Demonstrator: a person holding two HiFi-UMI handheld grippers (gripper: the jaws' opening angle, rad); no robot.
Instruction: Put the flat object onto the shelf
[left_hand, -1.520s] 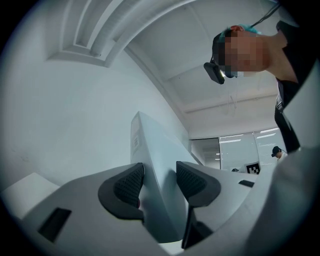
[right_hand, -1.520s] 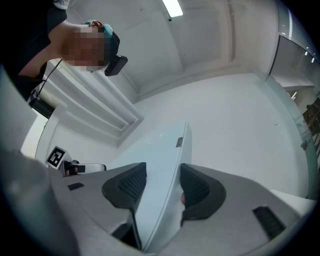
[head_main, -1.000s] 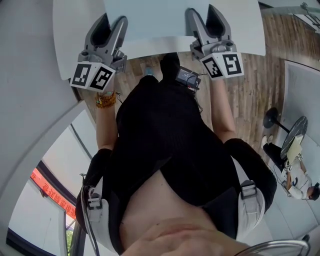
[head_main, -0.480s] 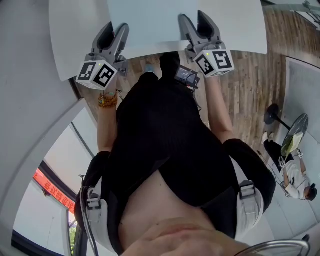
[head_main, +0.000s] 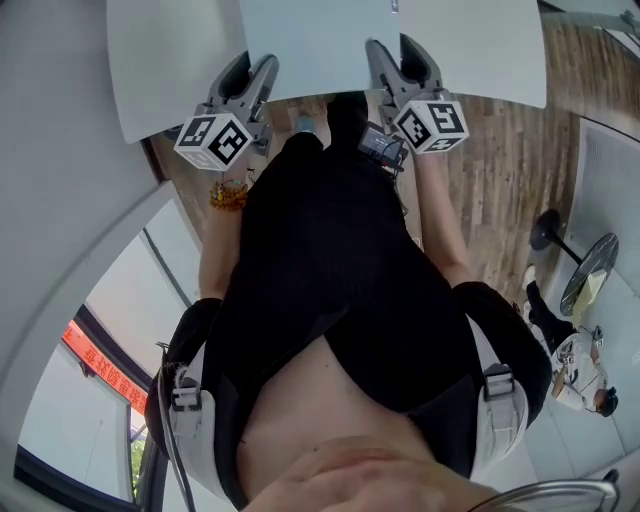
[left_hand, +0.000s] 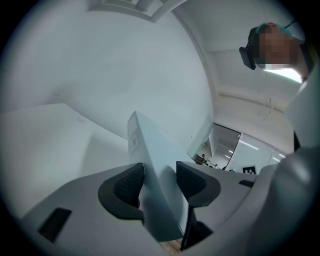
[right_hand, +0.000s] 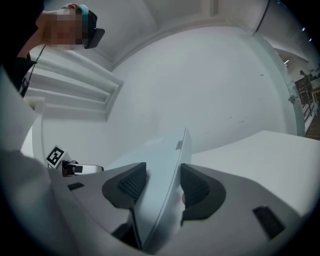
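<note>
Left gripper (head_main: 252, 72): clamped on the near edge of the flat panel (head_main: 320, 40). In the left gripper view both dark pads (left_hand: 129, 184) press on the sheet, one on each face.

Right gripper (head_main: 398, 60): same deal, clenched on that near edge further along. In its own view the panel (right_hand: 165, 165) runs edge-on between the pads and out past them.

Flat panel: thin, pale, bluish-white sheet carried between the two grippers, out in front of the person. From the head view it overlaps a white surface (head_main: 160, 70) with a rounded corner. Whether it's touching that surface or just over it, I honestly can't tell.

Panel detail: there's a small printed label (left_hand: 133, 141) near its far end in the left gripper view. The print is too small to read.

White surface: it also shows beside the panel in both gripper views, low on the left (left_hand: 50, 145) in one and on the right (right_hand: 260, 150) in the other.

Marker cubes: one on each gripper, left (head_main: 213, 140) and right (head_main: 430, 122), both facing up toward the head camera.

Person: black top, beaded bracelet (head_main: 228, 192) on the left wrist.

Floor: wood planks (head_main: 500, 180) under the near edge of the white surface.

Background: another person (head_main: 580, 365) is off at the lower right, well away from all this.
</note>
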